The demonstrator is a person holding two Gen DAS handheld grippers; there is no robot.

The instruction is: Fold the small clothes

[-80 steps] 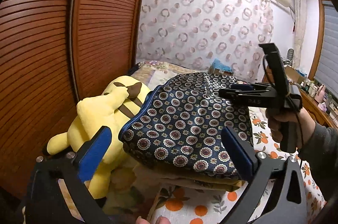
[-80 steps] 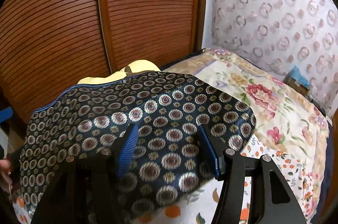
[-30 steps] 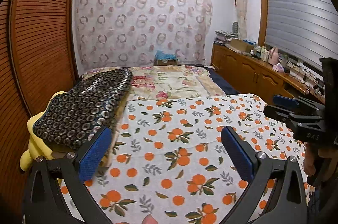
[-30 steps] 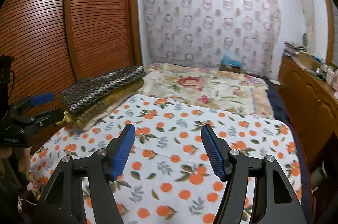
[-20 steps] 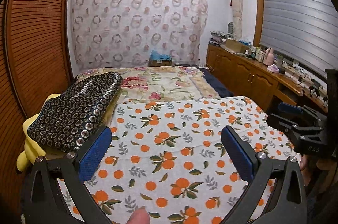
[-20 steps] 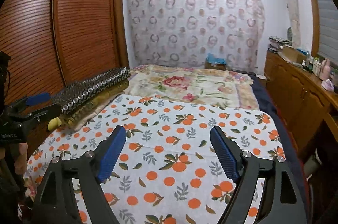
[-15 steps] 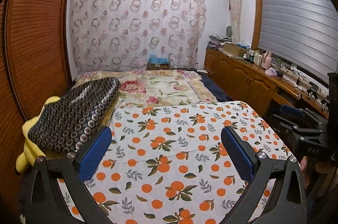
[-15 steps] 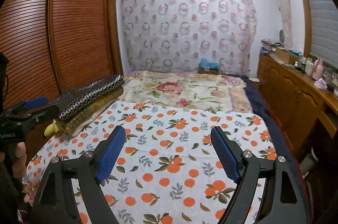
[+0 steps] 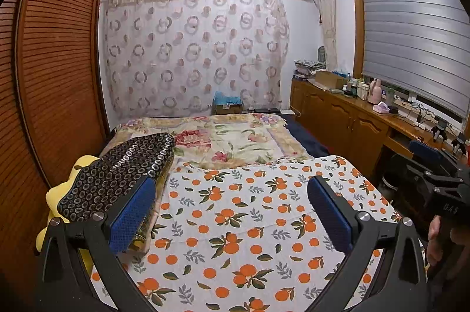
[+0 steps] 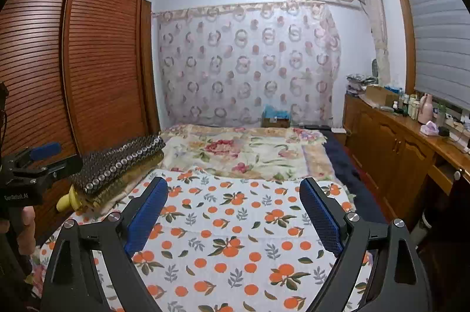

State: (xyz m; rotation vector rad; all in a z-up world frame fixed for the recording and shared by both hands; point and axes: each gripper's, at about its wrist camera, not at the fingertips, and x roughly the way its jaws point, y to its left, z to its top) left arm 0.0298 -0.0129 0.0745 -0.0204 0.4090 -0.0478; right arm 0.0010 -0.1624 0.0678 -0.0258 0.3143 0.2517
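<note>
Navy ring-patterned folded garment point(image 9: 120, 173) lies stacked at the bed's far left, beside a yellow plush toy point(image 9: 63, 191). Left gripper point(image 9: 232, 212) gapes empty; right gripper point(image 10: 235, 215), jaws just widened, holds nothing. Judging so, leave the stack undisturbed, then fetch another piece.

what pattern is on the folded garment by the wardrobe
Dark navy with rows of small ring medallions; clearest in the left wrist view.
</note>
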